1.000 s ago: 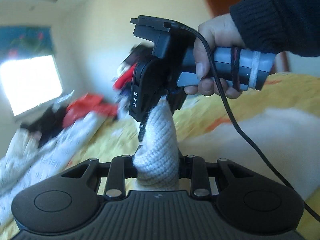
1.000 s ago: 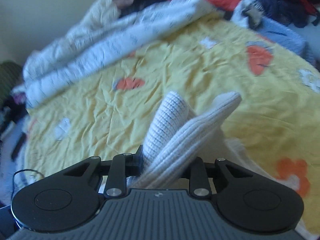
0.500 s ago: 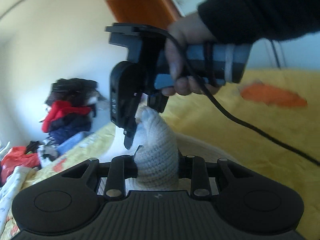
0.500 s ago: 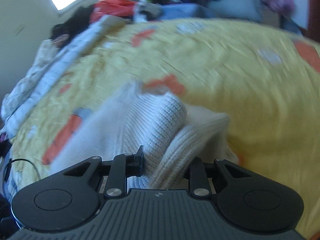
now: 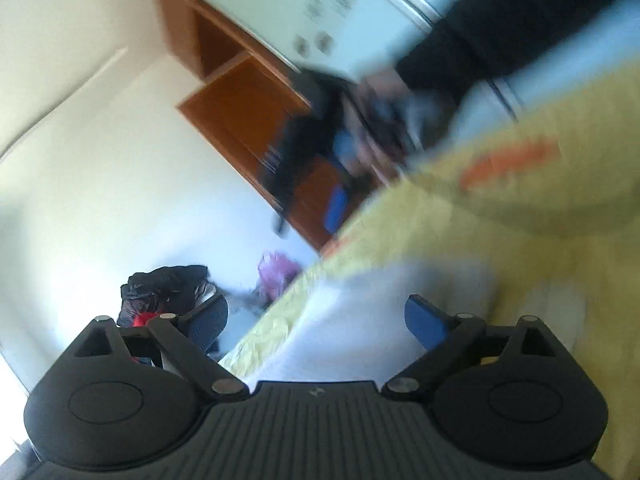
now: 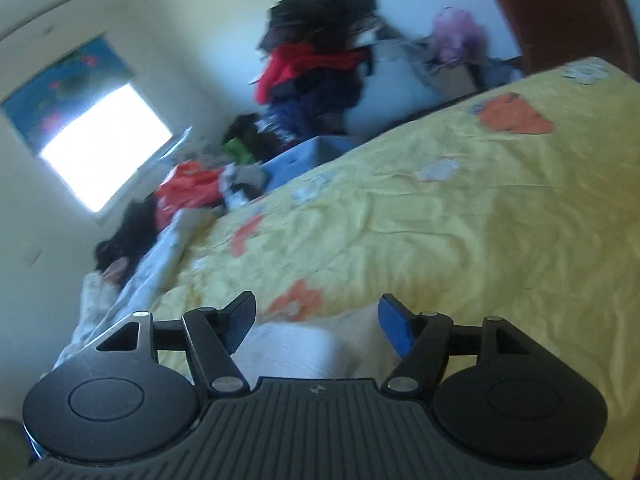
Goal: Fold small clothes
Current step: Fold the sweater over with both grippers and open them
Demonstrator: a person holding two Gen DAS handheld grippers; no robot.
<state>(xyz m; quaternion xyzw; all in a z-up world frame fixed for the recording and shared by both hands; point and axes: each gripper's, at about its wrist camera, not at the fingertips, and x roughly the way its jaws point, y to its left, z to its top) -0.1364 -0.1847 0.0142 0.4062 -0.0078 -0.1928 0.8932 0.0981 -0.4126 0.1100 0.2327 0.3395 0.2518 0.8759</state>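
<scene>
A pale cream knitted garment [image 6: 304, 352] is seen lying on the yellow bedsheet with orange and white flower patches [image 6: 460, 232]. In the right wrist view it sits at 6 o'clock, just beyond the fingers and between them; its shape is blurred and its folds cannot be made out. In the left wrist view the same pale cloth [image 5: 360, 320] is spread between 5 and 7 o'clock, again blurred.

The right gripper [image 6: 316, 324] is held with its fingers spread wide, nothing gripped, the cloth lying below the gap; whether it is touched cannot be told. The left gripper [image 5: 316, 322] is likewise opened wide and has hold of nothing.

In the left wrist view the right gripper [image 5: 320, 148] is smeared by motion at 12 o'clock, held by a hand [image 5: 372, 120] in a dark sleeve.

Farther out in the right wrist view, a crumpled white printed blanket [image 6: 152, 268] is found at 9 o'clock along the bed's edge, a heap of red and dark clothes [image 6: 316, 68] at 12 o'clock, and a bright window [image 6: 104, 148] at 10 o'clock. An orange-brown wooden cupboard [image 5: 244, 108] is shown at 11 o'clock in the left wrist view.
</scene>
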